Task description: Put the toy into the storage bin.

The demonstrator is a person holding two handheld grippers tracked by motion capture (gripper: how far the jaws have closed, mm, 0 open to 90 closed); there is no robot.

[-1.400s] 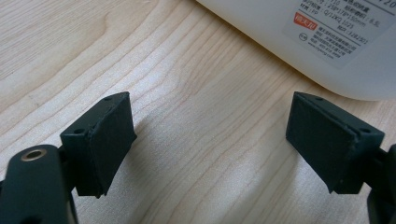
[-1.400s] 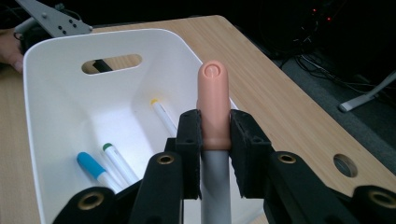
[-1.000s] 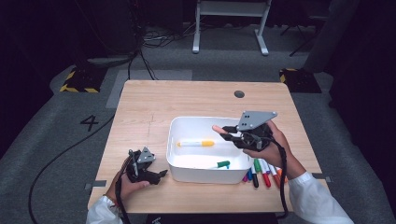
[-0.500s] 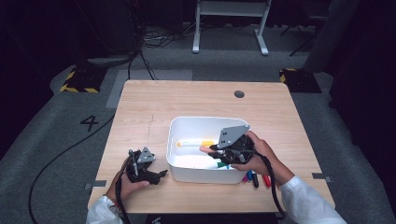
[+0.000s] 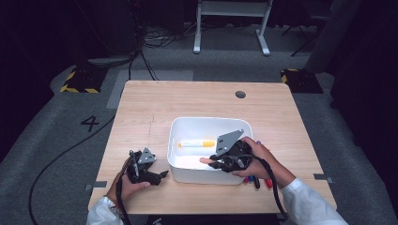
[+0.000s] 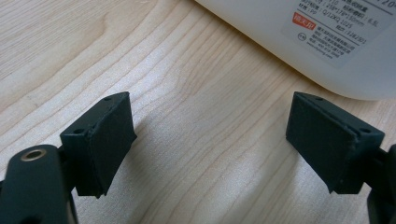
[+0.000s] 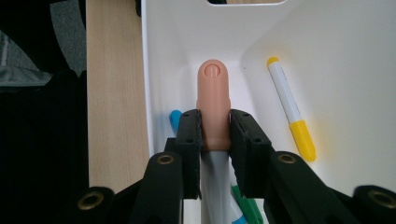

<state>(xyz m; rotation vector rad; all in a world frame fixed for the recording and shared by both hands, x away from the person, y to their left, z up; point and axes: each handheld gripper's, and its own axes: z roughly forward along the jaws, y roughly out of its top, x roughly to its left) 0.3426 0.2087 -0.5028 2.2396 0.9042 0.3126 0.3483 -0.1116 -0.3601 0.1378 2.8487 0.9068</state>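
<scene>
Now our right gripper (image 7: 215, 128), clamped on a peach-capped grey marker (image 7: 213, 100), has sunk from above the white plastic bin (image 5: 187, 125) to its near wall, so release seems imminent; our left gripper (image 6: 224, 140) waits open by the tabletop's near-left corner.

Light wooden table (image 5: 187, 101), white bin (image 5: 187, 129) on it, loose markers (image 5: 260, 180) beside the bin's right edge

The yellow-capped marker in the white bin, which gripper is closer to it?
Right. The right gripper hangs over the white bin just beside the yellow-capped marker, clamping a peach-capped marker. The left gripper sits outside on the table.
</scene>
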